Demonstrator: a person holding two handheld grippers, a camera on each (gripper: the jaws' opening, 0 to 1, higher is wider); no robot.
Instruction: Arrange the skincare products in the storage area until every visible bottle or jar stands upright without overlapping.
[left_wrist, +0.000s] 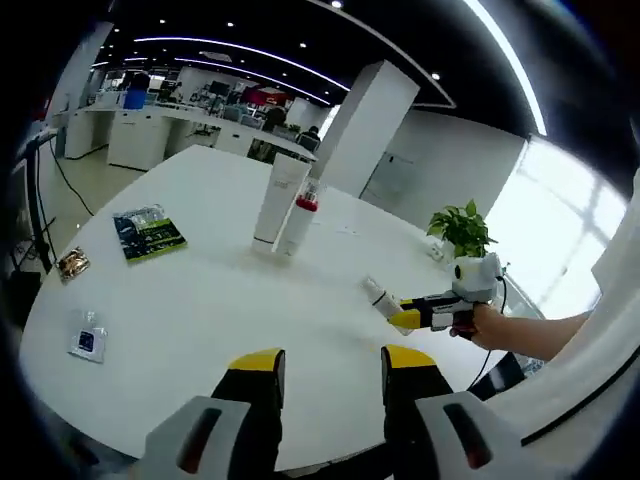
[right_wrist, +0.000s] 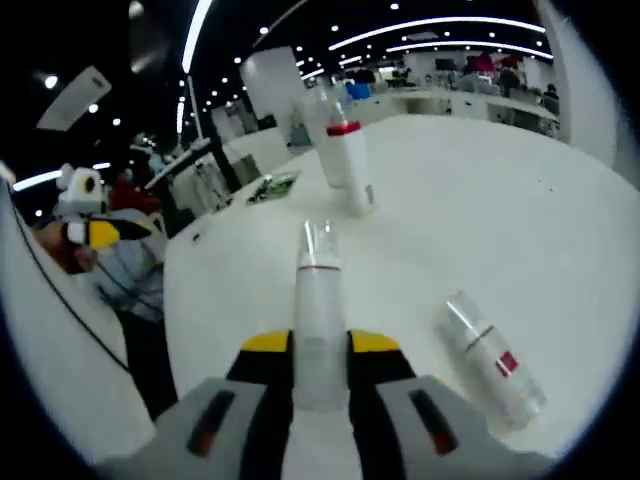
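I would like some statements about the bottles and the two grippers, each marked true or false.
1. The right gripper is shut on a bottle. True.
2. The left gripper holds a bottle. False: its jaws stand open with nothing between them.
3. A second bottle lies on its side on the table. True.
4. The red-collared bottle lies flat. False: it stands upright beside the tall white tube.
5. A potted plant stands on the table. True.
6. The green packet leans on the tube. False: it lies flat, apart from it.
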